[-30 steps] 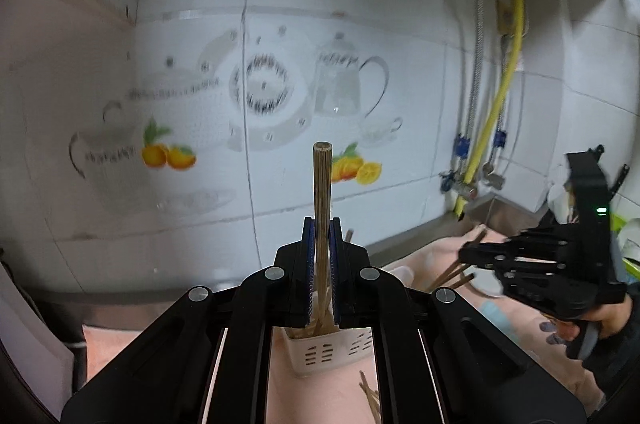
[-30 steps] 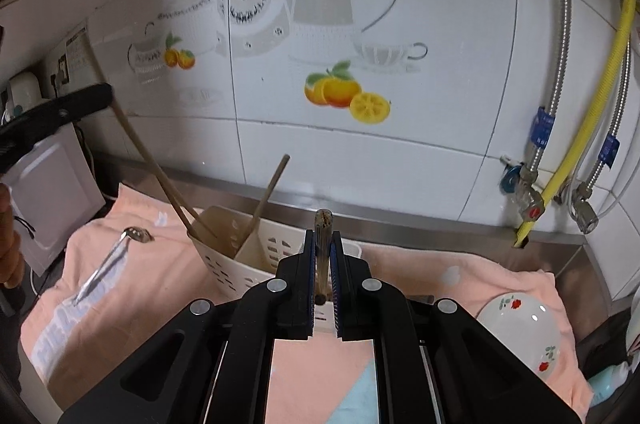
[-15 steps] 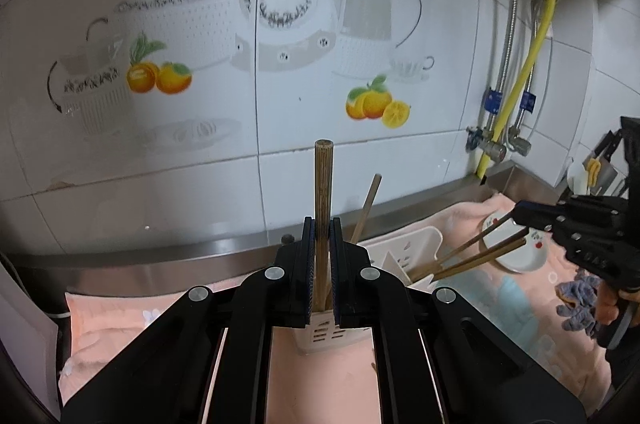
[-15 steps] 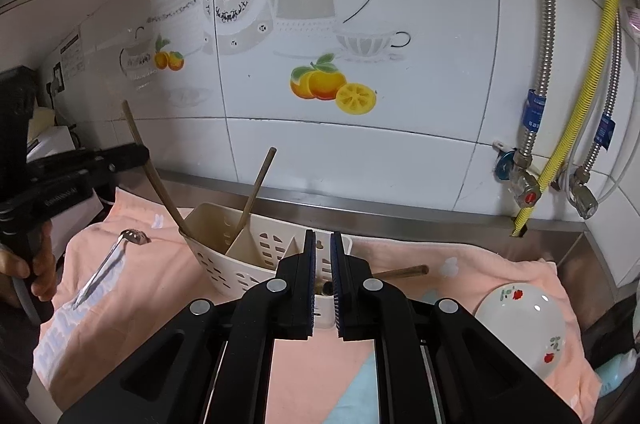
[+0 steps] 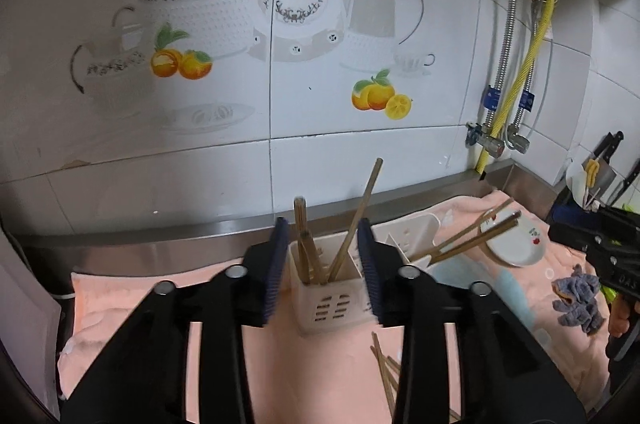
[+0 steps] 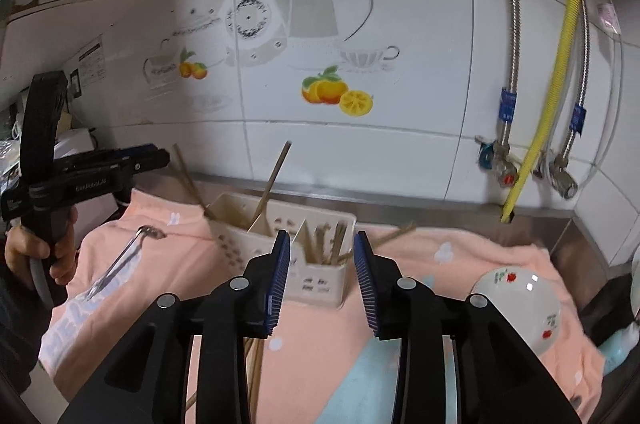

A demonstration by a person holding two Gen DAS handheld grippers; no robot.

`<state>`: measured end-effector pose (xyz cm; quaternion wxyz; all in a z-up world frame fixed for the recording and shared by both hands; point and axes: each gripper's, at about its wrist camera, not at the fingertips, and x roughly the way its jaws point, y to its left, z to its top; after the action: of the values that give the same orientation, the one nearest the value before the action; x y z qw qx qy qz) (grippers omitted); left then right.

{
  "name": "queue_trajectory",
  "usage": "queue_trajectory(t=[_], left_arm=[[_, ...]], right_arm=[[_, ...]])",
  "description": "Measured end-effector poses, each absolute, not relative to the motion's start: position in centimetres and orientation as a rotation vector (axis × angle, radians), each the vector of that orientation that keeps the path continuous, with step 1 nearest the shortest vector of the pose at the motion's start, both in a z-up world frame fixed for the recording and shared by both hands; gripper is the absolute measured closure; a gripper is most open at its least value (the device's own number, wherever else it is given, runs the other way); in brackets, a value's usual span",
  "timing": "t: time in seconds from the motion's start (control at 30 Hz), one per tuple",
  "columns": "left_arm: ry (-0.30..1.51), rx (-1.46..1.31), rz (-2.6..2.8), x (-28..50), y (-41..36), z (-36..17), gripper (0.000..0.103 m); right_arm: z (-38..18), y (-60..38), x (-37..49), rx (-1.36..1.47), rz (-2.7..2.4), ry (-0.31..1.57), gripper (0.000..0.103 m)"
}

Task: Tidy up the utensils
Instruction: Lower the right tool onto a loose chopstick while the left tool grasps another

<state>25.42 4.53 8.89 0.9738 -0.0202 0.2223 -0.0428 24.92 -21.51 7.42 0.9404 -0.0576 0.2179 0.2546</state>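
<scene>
A white plastic utensil holder (image 5: 332, 288) with slotted walls is seen standing on a pink towel (image 5: 120, 308) spread along a steel counter edge below a tiled wall. The holder is divided into compartments. In the left wrist view, the near compartment is filled with several wooden chopsticks (image 5: 306, 244) standing nearly upright, and one longer stick (image 5: 360, 212) is leaned to the right above them. From the far compartment, more chopsticks (image 5: 472, 236) are seen jutting out low toward the right, over a small white bowl (image 5: 516, 244) with red fruit marks. In the right wrist view, the nearer compartment of the holder (image 6: 320, 284) is seen with a bundle of chopsticks (image 6: 328, 240) inside. A few loose chopsticks (image 5: 386, 372) are left lying on the towel in front of the holder. A metal utensil (image 6: 120, 260) is laid flat on the towel at the left, and a grey rag (image 5: 576, 300) is seen at the right.

The left gripper (image 5: 324, 264) is held pointing slightly downward at the holder, its jaws opening, with nothing pressed between the blue pads; the holder's near compartment is framed between them. The right gripper (image 6: 322, 274) is aimed likewise at the holder, its jaws also opening and nothing gripped. Each gripper is held by a hand (image 6: 36, 256) at its handle.
</scene>
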Motion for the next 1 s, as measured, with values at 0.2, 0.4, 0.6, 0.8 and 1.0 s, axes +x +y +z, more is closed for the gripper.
queue_trajectory(t=[0.2,0.4,0.6,0.8,1.0], left_arm=[[0.436,-0.043,-0.082,22.0,4.3,7.9,0.04],[0.448,-0.06,-0.076,18.8,4.3,5.5,0.022],[0.479,-0.034,-0.058,16.3,3.7,2.7,0.006],[0.525,-0.062,-0.062,14.6,3.6,-0.1,0.005],[0.573,-0.104,-0.027,13.2,4.2,-2.7,0.005]], right_arm=[[4.4,-21.5,22.0,-0.124,0.533,0.47,0.066],[0.0,-21.0,19.5,-0.15,0.543,0.532,0.064],[-3.9,-20.4,17.5,-0.182,0.544,0.587,0.061],[-7.8,-20.0,15.6,-0.225,0.534,0.644,0.061],[-11.2,-20.5,14.7,-0.191,0.533,0.719,0.061]])
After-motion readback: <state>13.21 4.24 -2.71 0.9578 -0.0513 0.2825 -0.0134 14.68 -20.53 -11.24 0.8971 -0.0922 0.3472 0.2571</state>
